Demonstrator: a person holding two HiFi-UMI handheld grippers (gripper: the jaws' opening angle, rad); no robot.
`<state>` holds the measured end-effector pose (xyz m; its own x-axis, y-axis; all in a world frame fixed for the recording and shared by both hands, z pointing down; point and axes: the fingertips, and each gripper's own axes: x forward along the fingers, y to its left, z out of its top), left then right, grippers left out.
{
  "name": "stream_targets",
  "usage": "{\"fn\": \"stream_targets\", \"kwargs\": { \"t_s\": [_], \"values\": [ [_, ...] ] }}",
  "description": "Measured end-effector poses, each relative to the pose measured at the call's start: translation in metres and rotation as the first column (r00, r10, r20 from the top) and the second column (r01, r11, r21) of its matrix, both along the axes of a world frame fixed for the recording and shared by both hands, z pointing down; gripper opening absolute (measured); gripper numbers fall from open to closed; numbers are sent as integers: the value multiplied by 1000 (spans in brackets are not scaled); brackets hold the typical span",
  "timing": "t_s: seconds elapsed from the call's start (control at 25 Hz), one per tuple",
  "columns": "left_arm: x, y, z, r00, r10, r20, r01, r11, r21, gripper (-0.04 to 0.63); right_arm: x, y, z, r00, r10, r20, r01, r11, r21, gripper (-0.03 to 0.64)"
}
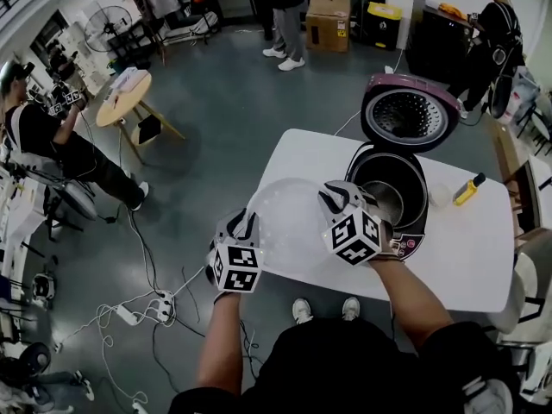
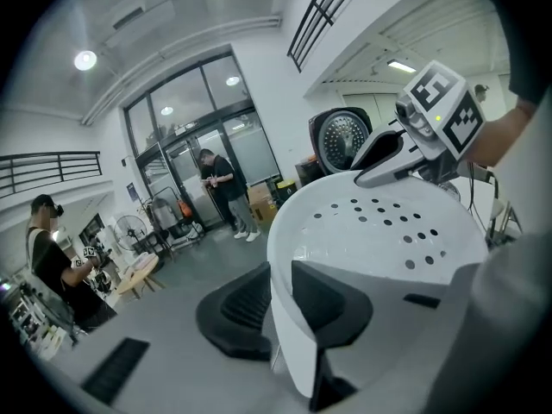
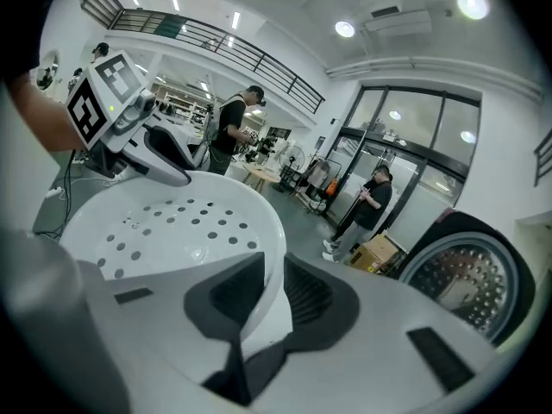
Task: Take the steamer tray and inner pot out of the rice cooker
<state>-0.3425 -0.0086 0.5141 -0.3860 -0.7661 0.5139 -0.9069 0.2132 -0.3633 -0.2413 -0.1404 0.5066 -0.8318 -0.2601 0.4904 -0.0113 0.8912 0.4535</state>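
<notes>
Two tongs, one tray: the left gripper (image 2: 278, 304) and right gripper (image 3: 269, 293) each pinch opposite rims of the white steamer tray (image 1: 289, 224), jaws nearly together on its thin wall. It hangs clear of the rice cooker (image 1: 421, 198), seemingly past the table (image 1: 466, 257) edge. Next job: set it down, then fetch the inner pot (image 1: 390, 195), not yet lifted out.

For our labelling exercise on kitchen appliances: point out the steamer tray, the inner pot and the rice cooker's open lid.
steamer tray (image 1: 289, 222), head view, middle of its base.
inner pot (image 1: 397, 188), head view, its inside wall.
rice cooker lid (image 1: 409, 117), head view, centre of its inner plate.
</notes>
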Motion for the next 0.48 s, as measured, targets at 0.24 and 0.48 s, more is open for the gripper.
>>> {"fn": "stream_targets", "kwargs": {
  "t_s": [0.24,0.48],
  "values": [
    [-46,22,42,999,-10,-34,9,999,-31,77,-46,22,40,999,16,-41,-17,999,-41,67],
    [-77,31,95,997,-13,-79,7,997,-79,77,-78,31,95,993,37,-110,-46,996,-83,66]
  ]
}}
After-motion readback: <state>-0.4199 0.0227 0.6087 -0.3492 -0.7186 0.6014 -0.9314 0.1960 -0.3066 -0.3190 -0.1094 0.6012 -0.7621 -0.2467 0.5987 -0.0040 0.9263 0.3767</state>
